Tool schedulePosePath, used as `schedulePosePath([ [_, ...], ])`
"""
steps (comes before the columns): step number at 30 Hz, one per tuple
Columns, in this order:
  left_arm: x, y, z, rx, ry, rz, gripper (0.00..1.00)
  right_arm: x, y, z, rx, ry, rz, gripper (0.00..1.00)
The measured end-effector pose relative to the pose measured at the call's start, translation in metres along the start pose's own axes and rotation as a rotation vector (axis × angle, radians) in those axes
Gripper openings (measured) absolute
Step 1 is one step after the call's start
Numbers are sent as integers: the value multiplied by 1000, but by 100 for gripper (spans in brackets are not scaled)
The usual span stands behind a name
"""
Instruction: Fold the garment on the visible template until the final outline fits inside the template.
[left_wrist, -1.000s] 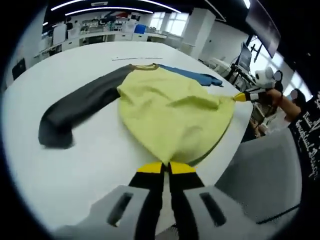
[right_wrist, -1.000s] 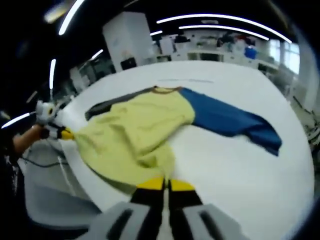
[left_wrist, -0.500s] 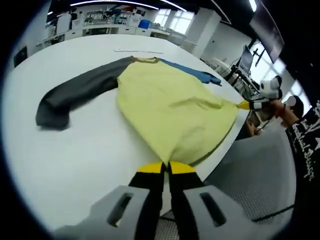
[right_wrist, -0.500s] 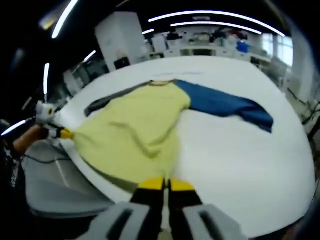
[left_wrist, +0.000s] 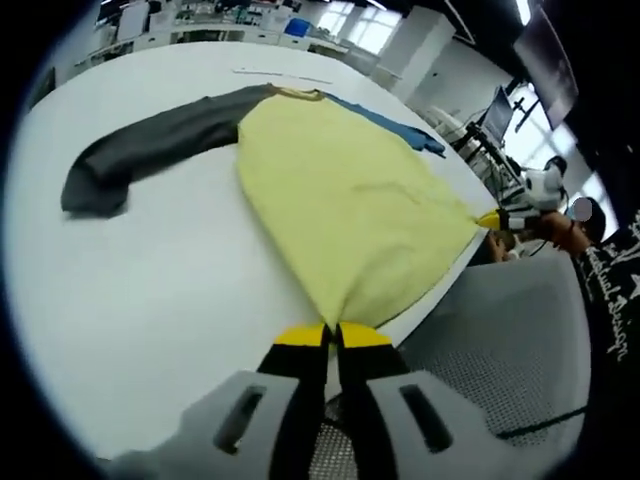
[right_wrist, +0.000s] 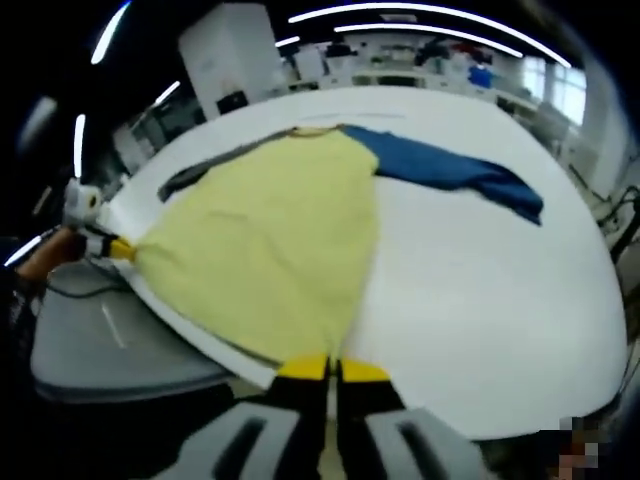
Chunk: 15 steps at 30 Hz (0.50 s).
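The garment (left_wrist: 340, 190) lies spread on the white table (left_wrist: 150, 300), its yellow body stretched taut toward the near edge, where both bottom corners hang just past the rim. The left tongs (left_wrist: 333, 335) are closed on one hem corner, the yellow cloth drawn to a point between their yellow-tipped jaws. The right tongs (right_wrist: 331, 368) are likewise clamped on the other hem corner.

In the left gripper view the dark grey sleeve (left_wrist: 140, 155) reaches out across the table toward its left side, and the blue sleeve (left_wrist: 395, 130) shows past the yellow body on the far right. The right tongs appear there too, at the table's right edge, pinching the pulled-out corner. In the right gripper view the blue sleeve (right_wrist: 455, 172) lies flat on bare table to the right, apart from the edge, and the left tongs (right_wrist: 118, 248) grip the stretched corner at the left, held by a hand (right_wrist: 45, 258).

A grey chair (left_wrist: 500, 330) stands just off the near edge. A faint line beyond the collar may be the template's edge, too blurred to tell.
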<state>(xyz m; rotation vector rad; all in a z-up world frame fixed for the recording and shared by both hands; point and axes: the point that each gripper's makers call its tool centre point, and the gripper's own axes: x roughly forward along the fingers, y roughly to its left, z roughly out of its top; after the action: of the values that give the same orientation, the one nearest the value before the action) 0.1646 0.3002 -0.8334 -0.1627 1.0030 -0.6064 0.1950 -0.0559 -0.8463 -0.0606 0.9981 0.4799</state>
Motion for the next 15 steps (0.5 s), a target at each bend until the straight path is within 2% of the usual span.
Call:
schedulePosePath([
  [8, 2, 7, -7, -63, 9, 30, 1, 2, -1, -6, -9, 26, -16, 0],
  [15, 1, 11, -11, -34, 20, 52, 4, 4, -3, -7, 9, 20, -7, 0],
])
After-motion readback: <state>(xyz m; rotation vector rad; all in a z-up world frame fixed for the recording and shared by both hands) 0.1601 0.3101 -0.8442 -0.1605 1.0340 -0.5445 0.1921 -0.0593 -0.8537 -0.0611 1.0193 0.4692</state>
